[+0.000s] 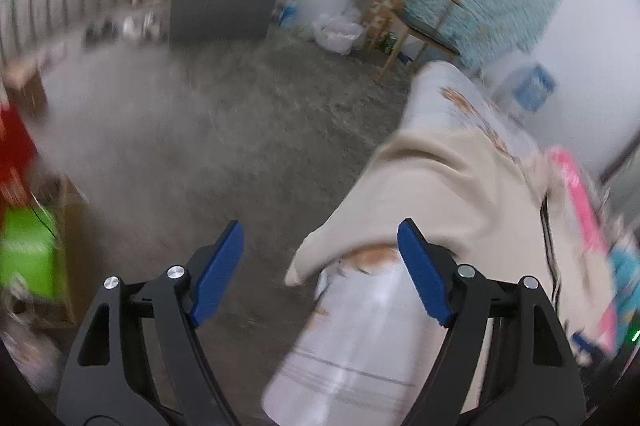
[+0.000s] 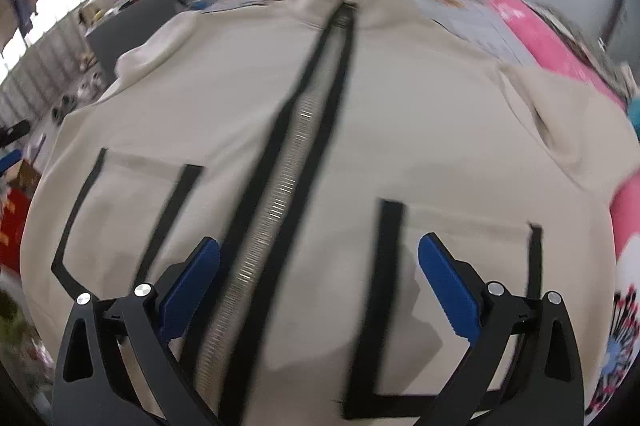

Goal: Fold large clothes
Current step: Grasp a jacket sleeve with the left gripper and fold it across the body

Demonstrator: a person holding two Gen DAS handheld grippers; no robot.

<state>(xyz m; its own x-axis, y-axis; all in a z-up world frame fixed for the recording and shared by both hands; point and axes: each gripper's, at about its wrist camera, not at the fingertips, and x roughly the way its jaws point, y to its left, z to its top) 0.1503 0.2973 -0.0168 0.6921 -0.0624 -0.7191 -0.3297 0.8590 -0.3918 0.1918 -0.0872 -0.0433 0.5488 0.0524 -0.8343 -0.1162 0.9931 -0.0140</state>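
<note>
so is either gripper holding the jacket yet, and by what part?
Nothing held. Left gripper and right gripper are both open, fingers empty, above the beige jacket.

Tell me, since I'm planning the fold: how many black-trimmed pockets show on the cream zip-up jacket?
2. One black-trimmed pocket lies left of the black-taped zipper; the other lies right of it. None seems hidden.

Each gripper, left (image 1: 320,246) and right (image 2: 319,264), has black triangular arms, round silver screws and blue ribbed pads (image 1: 219,272).
</note>
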